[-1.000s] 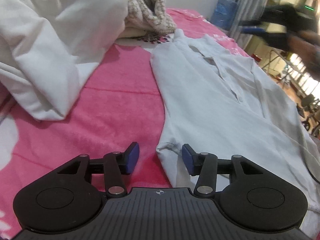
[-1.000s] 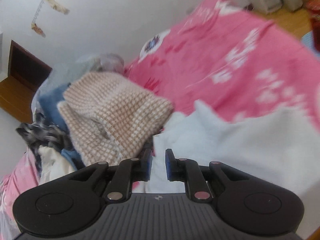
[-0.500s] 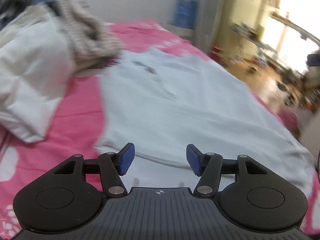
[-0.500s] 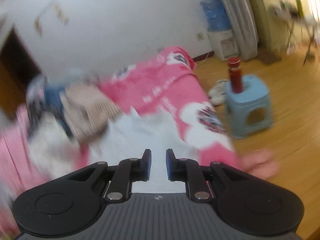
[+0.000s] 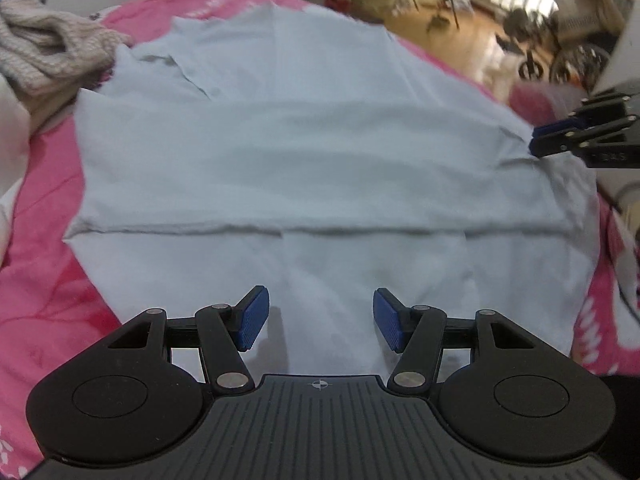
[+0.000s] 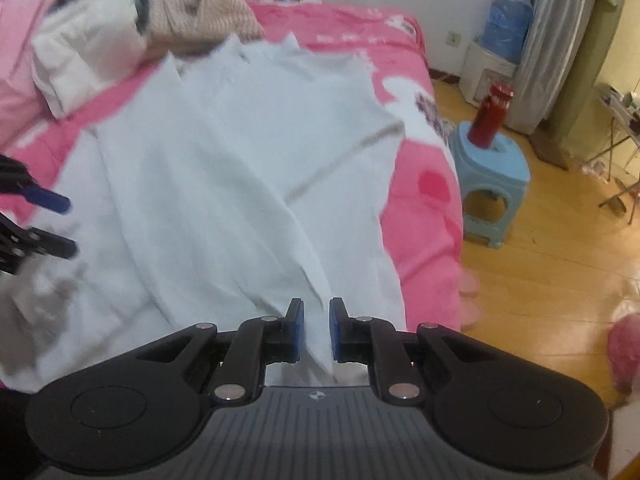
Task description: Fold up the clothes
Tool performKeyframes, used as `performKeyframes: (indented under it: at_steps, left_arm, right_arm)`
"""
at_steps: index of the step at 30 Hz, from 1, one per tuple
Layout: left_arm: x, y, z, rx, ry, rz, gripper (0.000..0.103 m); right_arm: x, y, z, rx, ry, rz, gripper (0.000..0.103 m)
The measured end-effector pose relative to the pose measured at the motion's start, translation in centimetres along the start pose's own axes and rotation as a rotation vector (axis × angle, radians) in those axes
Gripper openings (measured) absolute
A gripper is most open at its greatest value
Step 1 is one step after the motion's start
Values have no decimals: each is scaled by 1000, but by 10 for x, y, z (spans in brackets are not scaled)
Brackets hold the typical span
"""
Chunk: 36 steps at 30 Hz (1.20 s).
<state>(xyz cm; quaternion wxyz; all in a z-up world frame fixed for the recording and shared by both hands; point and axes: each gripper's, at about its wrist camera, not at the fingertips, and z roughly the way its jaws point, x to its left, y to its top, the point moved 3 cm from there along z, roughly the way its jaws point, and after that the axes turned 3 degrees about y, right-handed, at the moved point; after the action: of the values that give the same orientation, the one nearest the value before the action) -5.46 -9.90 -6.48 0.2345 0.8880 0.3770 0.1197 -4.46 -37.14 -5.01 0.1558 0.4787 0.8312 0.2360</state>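
Keep right claw (image 6: 316, 330) clenched on the shirt (image 6: 240, 160) fold tented between its pads; lower left claw (image 5: 320, 320), just widened and empty, onto cloth directly beneath before clenching.

Ahead of my left gripper (image 5: 320, 320) the pale shirt (image 5: 304, 136) lies flat across the pink bedspread (image 5: 44, 280), low enough for me to pass over it anywhere. On its far left edge a heap of laundry blocks the way: the knitted beige sweater (image 5: 48, 56) touches the shirt's collar end, with a white garment (image 6: 84, 44) just beside it. My right gripper (image 6: 316, 332) sits at the shirt's right edge, so my two tools stand well apart across the cloth. Past the bed's side the wooden floor (image 6: 540, 280) is open, apart from a blue stool (image 6: 492, 172) carrying a red bottle (image 6: 490, 116), and what may be slippers, too blurred to tell.
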Motion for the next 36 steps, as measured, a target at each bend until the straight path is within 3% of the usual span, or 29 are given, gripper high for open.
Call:
performKeyframes:
  at_steps: [6,11,15,18,21,23,27,29,33,36]
  left_arm:
    - [1,-7,11,62,12,-1,58]
    - [8,-7,10,66,16,-17,59]
    - [11,-8,7,69,17,-26,60]
    - [12,-8,1,59,14,-48,60]
    - [19,-8,-4,41,12,-80,61]
    - [23,-6,-7,30,10,-109,61]
    - [28,-3,-14,-1,0,-147,66]
    - [30,-1,-15,-13,-3,-149,67]
    - [32,0,-20,-36,-20,-165,69]
    - [36,1,-25,-76,-35,-197,78]
  right_arm:
    - [-10,-22,12,79,-32,7,13]
    - [-1,-18,-9,8,2,-51,13]
    - [10,-28,13,121,-50,-132,14]
    - [10,-22,0,97,-56,-99,14]
    - [13,-6,-33,5,-84,-83,22]
    - [16,3,-55,-63,-141,-100,36]
    - [26,25,-94,-225,-216,-131,44]
    - [31,36,-112,-315,-231,-122,57]
    - [33,59,-144,-506,-214,-35,74]
    - [29,69,-159,-597,-165,59,85]
